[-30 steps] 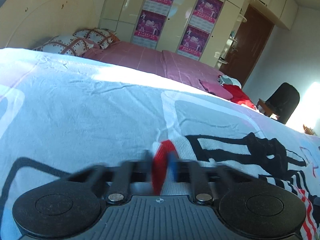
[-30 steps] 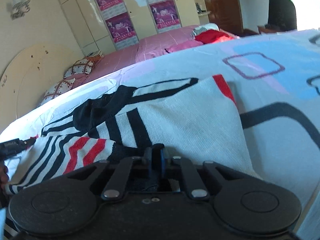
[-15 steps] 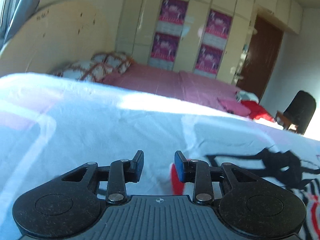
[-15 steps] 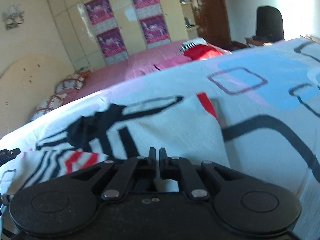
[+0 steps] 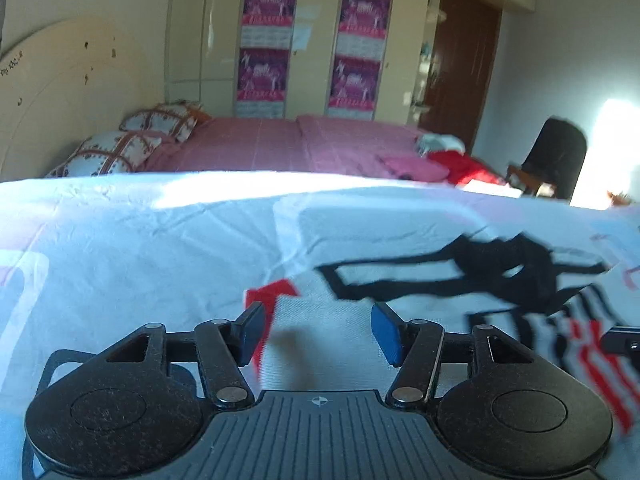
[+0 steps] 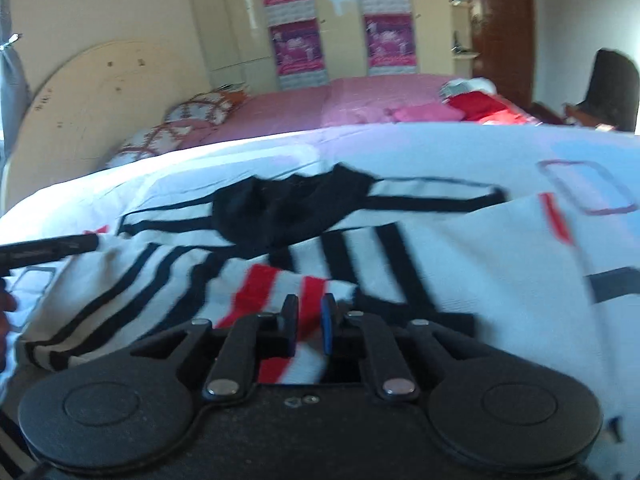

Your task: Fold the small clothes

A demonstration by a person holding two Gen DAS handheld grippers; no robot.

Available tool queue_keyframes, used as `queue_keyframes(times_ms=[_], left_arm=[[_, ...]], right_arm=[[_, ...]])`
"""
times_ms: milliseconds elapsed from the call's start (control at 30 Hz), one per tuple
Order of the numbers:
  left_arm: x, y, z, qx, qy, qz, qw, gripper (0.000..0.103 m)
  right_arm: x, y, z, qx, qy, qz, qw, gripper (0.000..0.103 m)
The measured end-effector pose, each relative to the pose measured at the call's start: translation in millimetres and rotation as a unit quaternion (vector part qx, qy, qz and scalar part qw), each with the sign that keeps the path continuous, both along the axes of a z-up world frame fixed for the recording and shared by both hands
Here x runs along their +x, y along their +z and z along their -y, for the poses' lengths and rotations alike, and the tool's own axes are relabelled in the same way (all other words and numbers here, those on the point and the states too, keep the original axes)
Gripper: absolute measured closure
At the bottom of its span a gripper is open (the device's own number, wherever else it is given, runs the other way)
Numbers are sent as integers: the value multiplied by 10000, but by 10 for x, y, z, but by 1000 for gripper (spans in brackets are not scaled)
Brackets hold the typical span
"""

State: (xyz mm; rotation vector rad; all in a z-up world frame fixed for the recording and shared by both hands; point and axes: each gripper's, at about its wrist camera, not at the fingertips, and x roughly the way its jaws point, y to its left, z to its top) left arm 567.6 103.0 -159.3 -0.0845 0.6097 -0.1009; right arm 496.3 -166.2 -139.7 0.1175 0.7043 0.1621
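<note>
The left gripper (image 5: 318, 330) is released, its jaws spread wide over the near white edge of the small striped sweater (image 6: 400, 264), which lies flat on the bed (image 5: 132, 240) straight ahead of both grippers, its red-trimmed corner (image 5: 272, 292) just ahead of the left jaw. The right gripper (image 6: 308, 320) has its jaws a narrow gap apart with the red-and-white striped cuff (image 6: 280, 288) between and just beyond them; I judge it not clamped, though contact is hard to tell through the blur. To fold well, each gripper should likely bite a single clean edge, lift together to equal height, carry the fabric across without dragging the layer beneath, and lay it flat before letting go.
</note>
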Motion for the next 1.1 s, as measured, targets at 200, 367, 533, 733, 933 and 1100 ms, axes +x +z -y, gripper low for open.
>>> queue_keyframes(times_ms=[200, 367, 533, 733, 933, 1100], left_arm=[[-94, -126, 771, 377, -915, -404, 9943, 45], [-341, -53, 708, 370, -720, -28, 9967, 42], [-769, 135, 339, 154, -221, 294, 9992, 42], [-904, -167, 370, 463, -44, -54, 9989, 42], [-796, -100, 468, 623, -21, 59, 9980, 42], [-792, -144, 466, 602, 47, 53, 9982, 42]], right_arm=[[60, -129, 37, 7, 29, -46, 10000, 93], [-48, 99, 437, 258, -672, 100, 9974, 73], [-222, 87, 1061, 1372, -1075, -167, 9846, 64], [-104, -183, 871, 1117, -716, -557, 9896, 72], [-167, 52, 836, 878, -570, 45, 9945, 98], [-249, 7, 833, 716, -643, -28, 9954, 98]])
